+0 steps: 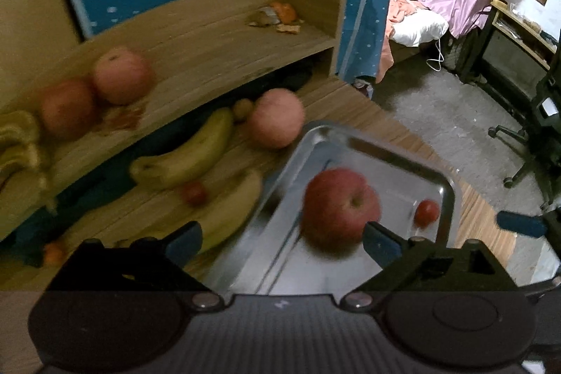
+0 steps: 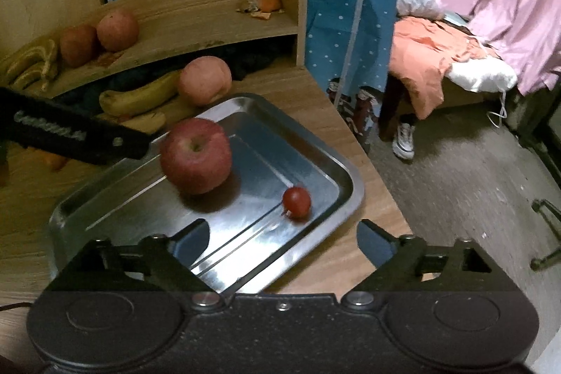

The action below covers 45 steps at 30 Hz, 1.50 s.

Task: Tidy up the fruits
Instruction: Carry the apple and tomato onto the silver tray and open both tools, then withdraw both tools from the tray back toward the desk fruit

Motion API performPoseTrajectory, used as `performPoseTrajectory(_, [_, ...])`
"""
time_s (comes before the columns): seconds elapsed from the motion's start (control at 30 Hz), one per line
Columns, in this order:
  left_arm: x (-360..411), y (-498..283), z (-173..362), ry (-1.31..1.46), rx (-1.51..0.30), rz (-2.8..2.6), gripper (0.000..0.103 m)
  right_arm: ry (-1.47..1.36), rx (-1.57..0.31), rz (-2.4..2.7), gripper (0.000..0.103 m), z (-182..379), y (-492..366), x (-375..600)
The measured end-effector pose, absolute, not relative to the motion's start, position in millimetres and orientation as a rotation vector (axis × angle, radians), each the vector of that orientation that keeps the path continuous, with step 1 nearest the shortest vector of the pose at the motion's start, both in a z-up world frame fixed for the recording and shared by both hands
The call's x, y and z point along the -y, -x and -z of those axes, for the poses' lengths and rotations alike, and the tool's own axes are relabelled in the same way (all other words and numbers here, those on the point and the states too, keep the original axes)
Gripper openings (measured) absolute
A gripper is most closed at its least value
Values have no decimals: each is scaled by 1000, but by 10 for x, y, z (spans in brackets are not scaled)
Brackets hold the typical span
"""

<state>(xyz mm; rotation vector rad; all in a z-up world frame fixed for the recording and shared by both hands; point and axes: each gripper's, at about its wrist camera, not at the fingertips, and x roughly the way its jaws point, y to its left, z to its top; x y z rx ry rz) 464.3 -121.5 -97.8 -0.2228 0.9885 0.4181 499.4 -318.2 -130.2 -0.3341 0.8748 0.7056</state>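
Note:
A red apple is in the steel tray, with a dark shadow under it. Whether it rests on the tray or hangs just above it is unclear. My left gripper is open wide, the apple lying ahead by its right finger; its black body reaches in from the left. A cherry tomato lies near the tray's right end. My right gripper is open and empty over the tray's near rim, just short of the tomato.
On the desk left of the tray lie two bananas, a pale apple, a small tomato and a small orange. The wooden shelf holds two apples, bananas and a peeled orange. Right of the desk edge is floor.

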Motion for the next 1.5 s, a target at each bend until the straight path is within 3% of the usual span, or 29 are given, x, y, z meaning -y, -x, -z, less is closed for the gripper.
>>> performPoseTrajectory(0.4, [869, -3614, 810, 201, -992, -385, 102, 265, -899, -548, 102, 1119, -4030, 3126])
performPoseTrajectory(0.93, [529, -2539, 707, 153, -972, -346, 103, 230, -881, -507, 102, 1050, -2754, 2726])
performPoseTrajectory(1.5, [33, -1917, 637, 249, -925, -452, 103, 349, -784, -650, 102, 831, -2364, 2100])
